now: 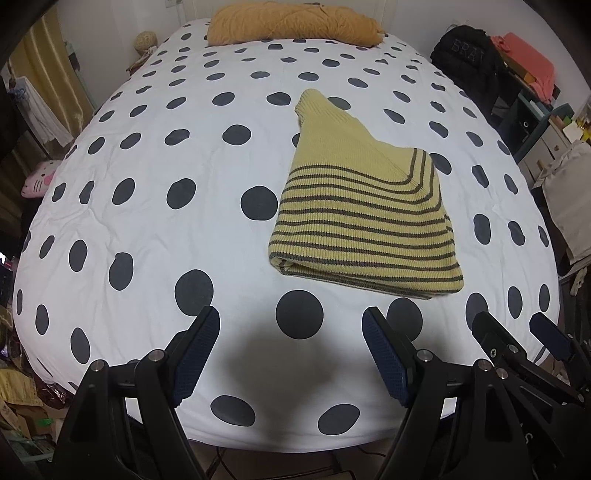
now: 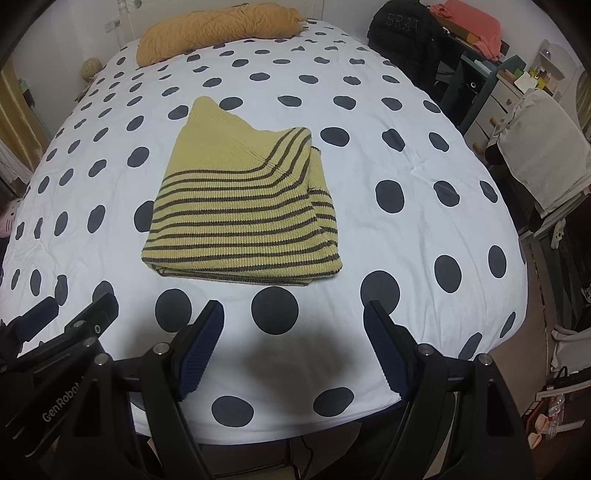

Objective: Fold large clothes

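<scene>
A yellow sweater with dark stripes (image 1: 354,210) lies folded into a compact bundle on the white polka-dot bed (image 1: 155,221); it also shows in the right wrist view (image 2: 240,218). My left gripper (image 1: 291,332) is open and empty, above the bed's near edge, short of the sweater. My right gripper (image 2: 293,325) is open and empty too, just in front of the sweater's folded near edge. The right gripper shows at the right in the left wrist view (image 1: 517,332); the left gripper shows at the left in the right wrist view (image 2: 62,314).
An orange pillow (image 1: 291,22) lies at the head of the bed (image 2: 406,166). A black bag (image 2: 402,33) and a cluttered desk stand to the right, with a draped chair (image 2: 543,147). A pink plush (image 1: 37,181) sits at the left.
</scene>
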`<state>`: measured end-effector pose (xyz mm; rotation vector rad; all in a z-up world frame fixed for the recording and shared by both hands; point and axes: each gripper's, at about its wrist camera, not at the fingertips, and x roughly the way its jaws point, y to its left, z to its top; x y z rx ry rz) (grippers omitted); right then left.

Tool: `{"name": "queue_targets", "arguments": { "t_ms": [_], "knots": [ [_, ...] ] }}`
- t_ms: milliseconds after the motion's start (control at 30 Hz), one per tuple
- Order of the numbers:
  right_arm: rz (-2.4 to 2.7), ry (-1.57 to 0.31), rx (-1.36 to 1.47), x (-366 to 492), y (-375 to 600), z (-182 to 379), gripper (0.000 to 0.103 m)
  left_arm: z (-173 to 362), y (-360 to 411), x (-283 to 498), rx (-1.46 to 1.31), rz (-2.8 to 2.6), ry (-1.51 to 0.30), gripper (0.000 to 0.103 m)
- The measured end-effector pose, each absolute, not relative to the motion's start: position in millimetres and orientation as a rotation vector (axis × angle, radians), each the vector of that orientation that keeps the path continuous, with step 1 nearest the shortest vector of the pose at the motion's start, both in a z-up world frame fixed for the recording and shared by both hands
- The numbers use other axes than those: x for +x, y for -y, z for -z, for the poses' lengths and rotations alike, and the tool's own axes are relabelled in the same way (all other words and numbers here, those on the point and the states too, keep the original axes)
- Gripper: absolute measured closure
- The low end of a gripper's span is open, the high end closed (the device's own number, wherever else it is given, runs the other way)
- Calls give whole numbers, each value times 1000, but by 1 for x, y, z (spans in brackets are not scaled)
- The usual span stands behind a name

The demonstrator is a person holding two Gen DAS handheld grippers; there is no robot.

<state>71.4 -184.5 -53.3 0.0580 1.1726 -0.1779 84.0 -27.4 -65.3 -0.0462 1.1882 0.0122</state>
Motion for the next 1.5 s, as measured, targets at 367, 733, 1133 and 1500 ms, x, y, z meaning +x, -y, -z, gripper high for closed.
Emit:
{"name": "queue_targets", "arguments": {
  "t_ms": [367, 733, 1133, 1500],
  "knots": [
    [180, -1190, 60, 73, 189, 56, 25, 69, 29, 86, -51, -4, -1200, 23],
    [180, -1195, 62, 74, 191, 56, 25, 70, 31, 86, -47, 3, -1202, 23],
    [182, -1196, 61, 73, 191, 56, 25, 70, 29, 86, -44, 13, -1213, 23],
    [178, -1202, 58, 72, 197, 59, 25, 71, 30, 85, -46, 11, -1225, 23]
  ]
}}
